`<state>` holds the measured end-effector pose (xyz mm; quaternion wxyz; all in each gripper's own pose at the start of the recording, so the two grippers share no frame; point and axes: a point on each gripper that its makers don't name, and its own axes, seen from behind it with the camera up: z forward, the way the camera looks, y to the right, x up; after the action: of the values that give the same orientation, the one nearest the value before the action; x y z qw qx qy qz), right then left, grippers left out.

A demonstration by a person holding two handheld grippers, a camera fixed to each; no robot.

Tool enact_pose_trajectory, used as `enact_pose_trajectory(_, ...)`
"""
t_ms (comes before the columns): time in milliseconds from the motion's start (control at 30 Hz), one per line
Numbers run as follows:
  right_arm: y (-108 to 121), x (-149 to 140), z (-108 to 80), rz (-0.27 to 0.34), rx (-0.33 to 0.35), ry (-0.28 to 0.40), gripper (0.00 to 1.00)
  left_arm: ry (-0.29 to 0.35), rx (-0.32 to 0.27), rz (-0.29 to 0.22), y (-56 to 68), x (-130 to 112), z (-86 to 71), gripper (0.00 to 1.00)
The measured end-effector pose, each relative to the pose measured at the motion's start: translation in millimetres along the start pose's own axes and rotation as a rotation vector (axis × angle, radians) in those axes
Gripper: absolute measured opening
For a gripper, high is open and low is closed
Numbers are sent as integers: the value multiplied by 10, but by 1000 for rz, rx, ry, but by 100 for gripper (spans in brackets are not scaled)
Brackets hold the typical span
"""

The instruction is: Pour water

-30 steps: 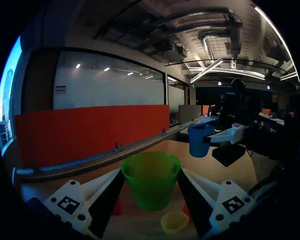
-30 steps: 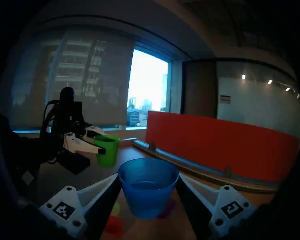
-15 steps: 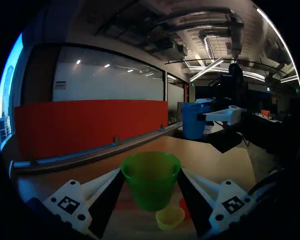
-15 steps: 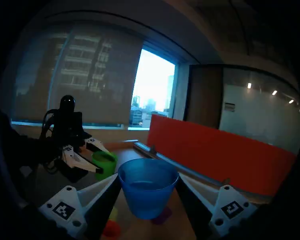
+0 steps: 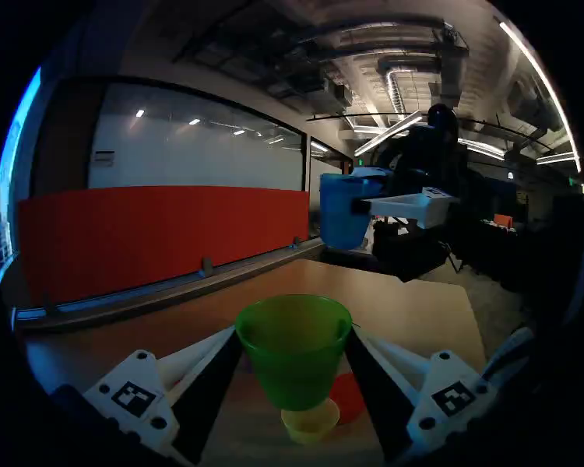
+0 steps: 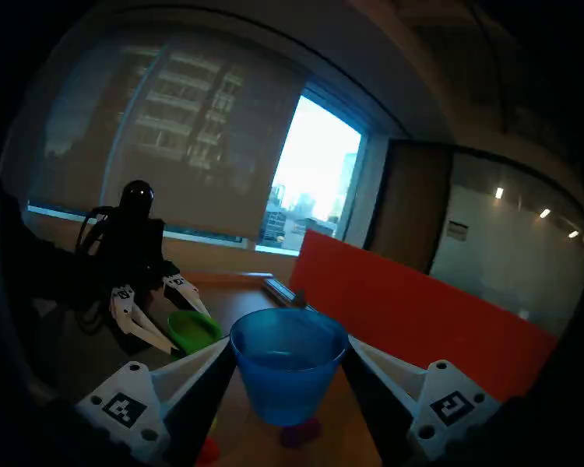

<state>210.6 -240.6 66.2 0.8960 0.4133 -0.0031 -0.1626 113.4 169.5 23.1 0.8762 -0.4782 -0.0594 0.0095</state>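
Green cup (image 5: pixel 293 350) is hanging clamped by left gripper (image 5: pixel 292 336) fingers (image 5: pixel 214 373) above the surface (image 5: pixel 416 300), blue cup (image 6: pixel 288 373) by right gripper (image 6: pixel 290 342) fingers (image 6: pixel 206 381).

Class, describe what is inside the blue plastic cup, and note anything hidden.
The blue plastic cup holds clear water, its surface below the rim, seen in the right gripper view. The inner bottom is too dim to make out.

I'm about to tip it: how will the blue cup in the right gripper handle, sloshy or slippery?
Probably sloshy: water shows inside the blue cup, so quick tilts may spill. Its tapered wall might slide down through the right gripper, which clamps its sides.
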Motion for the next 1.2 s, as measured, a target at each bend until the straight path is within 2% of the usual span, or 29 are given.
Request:
enact_pose_trajectory(200,-27,94,78,-58,14,18,91,-3,-26,3,78,-30,29,87)
enact_pose_trajectory(700,-112,309,250,-246,43,46,91,13,-80,12,304,-45,76,87)
enact_pose_trajectory(900,-129,334,340,-308,47,44,91,17,-86,14,357,-48,90,87)
enact_pose_trajectory(1200,-170,332,442,-413,51,32,91,18,-86,45,411,-58,107,87)
